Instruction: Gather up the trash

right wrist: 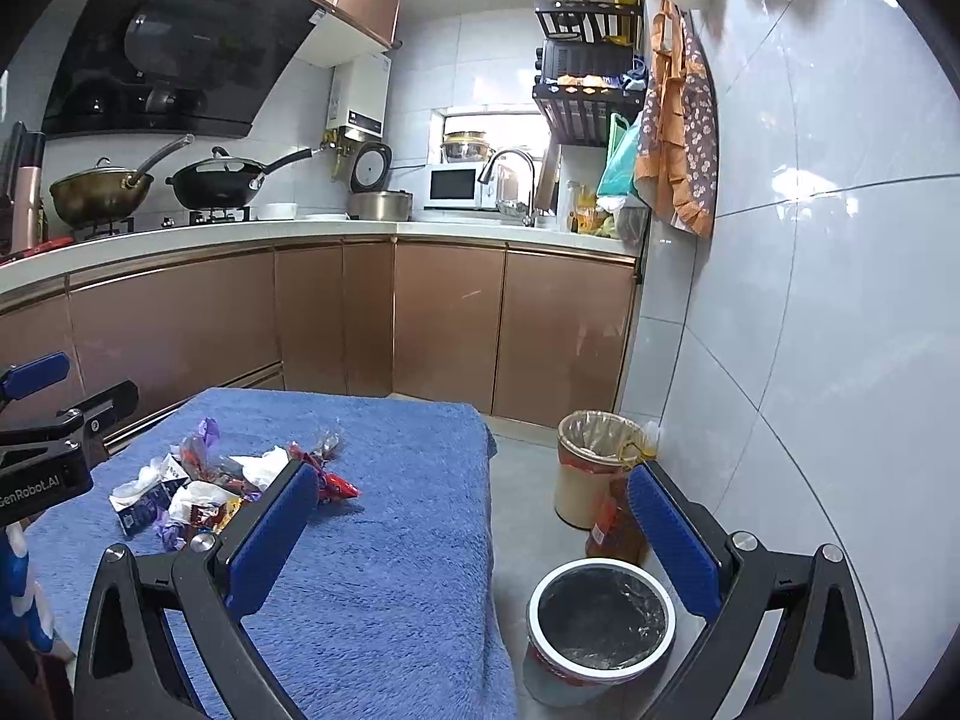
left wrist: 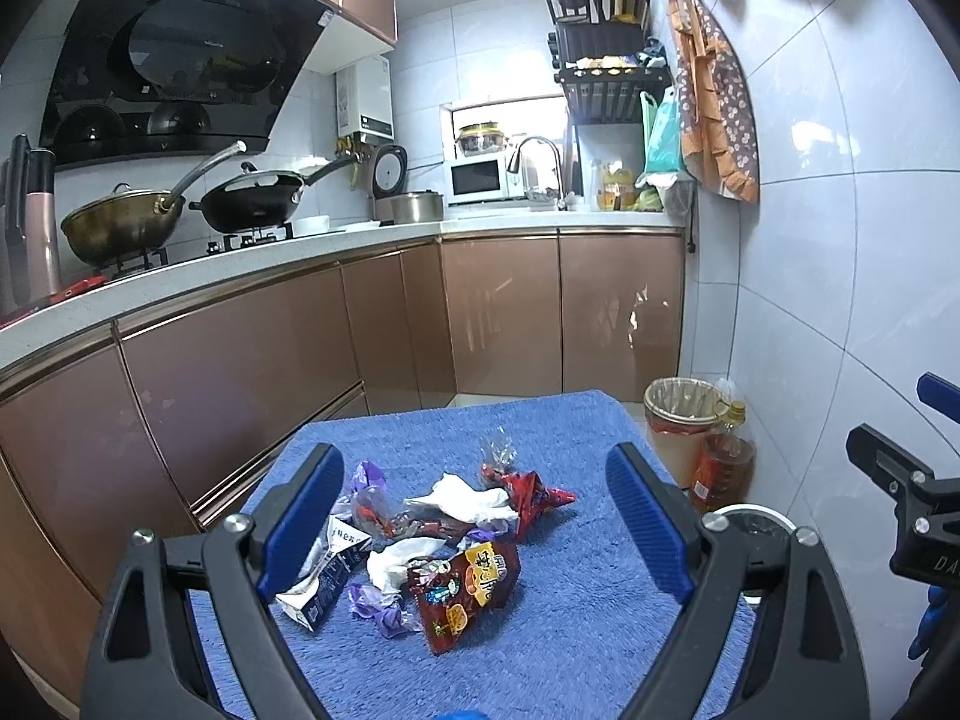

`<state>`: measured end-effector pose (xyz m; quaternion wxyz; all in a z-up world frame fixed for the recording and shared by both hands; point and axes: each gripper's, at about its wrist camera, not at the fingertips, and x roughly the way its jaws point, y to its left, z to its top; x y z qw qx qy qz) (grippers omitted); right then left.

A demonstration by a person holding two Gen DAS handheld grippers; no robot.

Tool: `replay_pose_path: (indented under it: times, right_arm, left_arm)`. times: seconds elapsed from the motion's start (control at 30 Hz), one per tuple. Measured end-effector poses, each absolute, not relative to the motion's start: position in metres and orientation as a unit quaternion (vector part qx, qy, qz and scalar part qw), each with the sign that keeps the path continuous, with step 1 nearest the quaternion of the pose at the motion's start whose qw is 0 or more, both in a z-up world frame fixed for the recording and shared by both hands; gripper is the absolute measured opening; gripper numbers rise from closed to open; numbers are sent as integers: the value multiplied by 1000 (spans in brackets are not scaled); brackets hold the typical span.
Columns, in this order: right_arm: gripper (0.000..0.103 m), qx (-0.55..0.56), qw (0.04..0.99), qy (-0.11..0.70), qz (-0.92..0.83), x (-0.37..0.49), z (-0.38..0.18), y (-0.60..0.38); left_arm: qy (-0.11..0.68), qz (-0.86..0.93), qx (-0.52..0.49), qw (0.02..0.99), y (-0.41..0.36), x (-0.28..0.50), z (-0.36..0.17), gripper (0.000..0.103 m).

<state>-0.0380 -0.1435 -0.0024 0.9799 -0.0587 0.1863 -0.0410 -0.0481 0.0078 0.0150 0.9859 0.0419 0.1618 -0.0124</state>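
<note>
Both mine spread wide, empty: left hand-held gripper (left wrist: 474, 534), right hand-held gripper (right wrist: 474, 531). Crumpled wrapper-and-tissue trash pile (left wrist: 432, 546) on blue towel-covered counter (left wrist: 570, 630), left-centre. Light, crinkly, slippery; I'd pinch brown foil snack bag (left wrist: 468, 594) mid-body.

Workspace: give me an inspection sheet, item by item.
Surface: blue towel over a table.
Job's things: trash pile on the towel: wrappers, tissues, a carton; black-lined bin on the floor beside the table; second bin farther back.
Clutter: oil bottle by the second bin.
Grippers: left gripper open, above the pile; right gripper open, empty.
Cables: nothing seen.
Surroundings: kitchen counter with woks, microwave, sink; tiled wall on the right.
</note>
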Motion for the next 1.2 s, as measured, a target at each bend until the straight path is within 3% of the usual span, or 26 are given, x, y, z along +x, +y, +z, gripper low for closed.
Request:
replay_pose_path:
  times: [0.67, 1.2]
  right_arm:
    - [103, -63, 985, 153, -37, -68, 16, -137]
    - [103, -42, 989, 138, -31, -55, 9, -148]
  left_arm:
    - [125, -5, 35, 991, 12, -81, 29, 89]
    - [143, -9, 50, 988, 8, -55, 17, 89]
